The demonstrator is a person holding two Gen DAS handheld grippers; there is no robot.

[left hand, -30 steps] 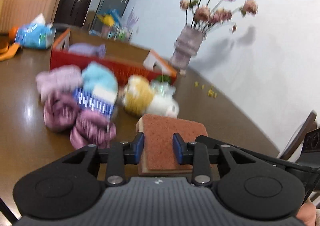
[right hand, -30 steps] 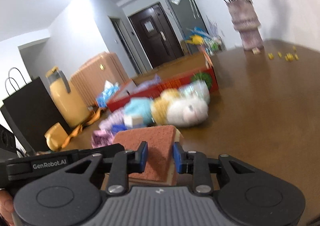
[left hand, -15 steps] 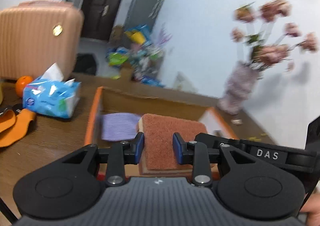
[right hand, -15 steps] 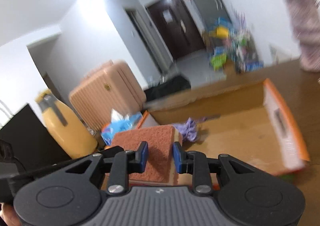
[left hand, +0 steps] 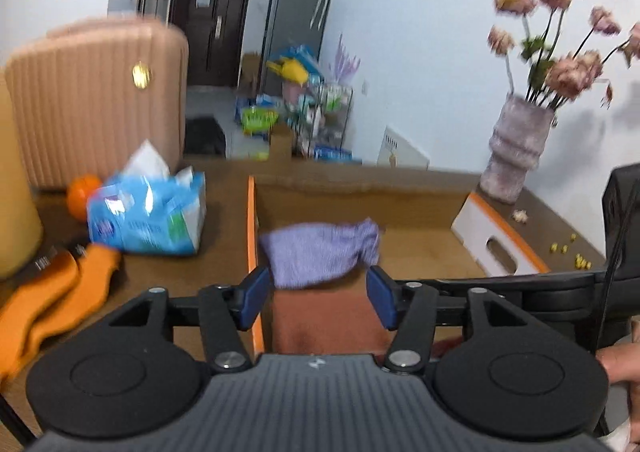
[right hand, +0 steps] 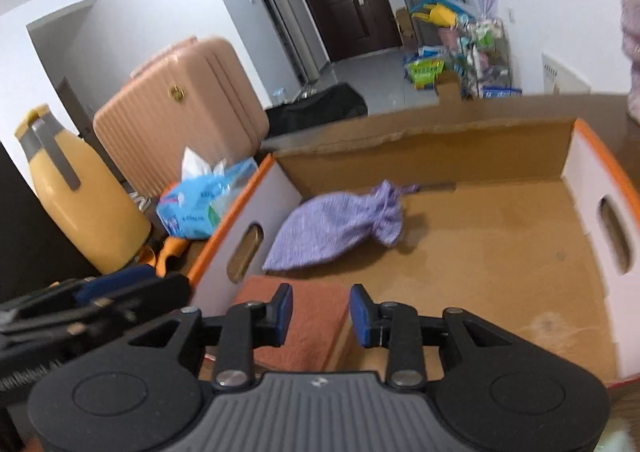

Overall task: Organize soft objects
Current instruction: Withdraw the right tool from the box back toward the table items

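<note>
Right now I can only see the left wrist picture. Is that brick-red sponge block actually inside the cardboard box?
Observer: Yes. The right wrist view shows the brick-red sponge block low in the near left corner of the orange-rimmed cardboard box, close against the wall with the oval handle hole.
Visitor: Is the other gripper gripping it?
Observer: The right gripper is opening its jaws. The sponge sits between them, and the pads look clear of it.

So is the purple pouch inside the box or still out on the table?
Inside. The purple pouch lies flat on the floor of the box, near its left wall, with the brown sponge in front of it.
</note>
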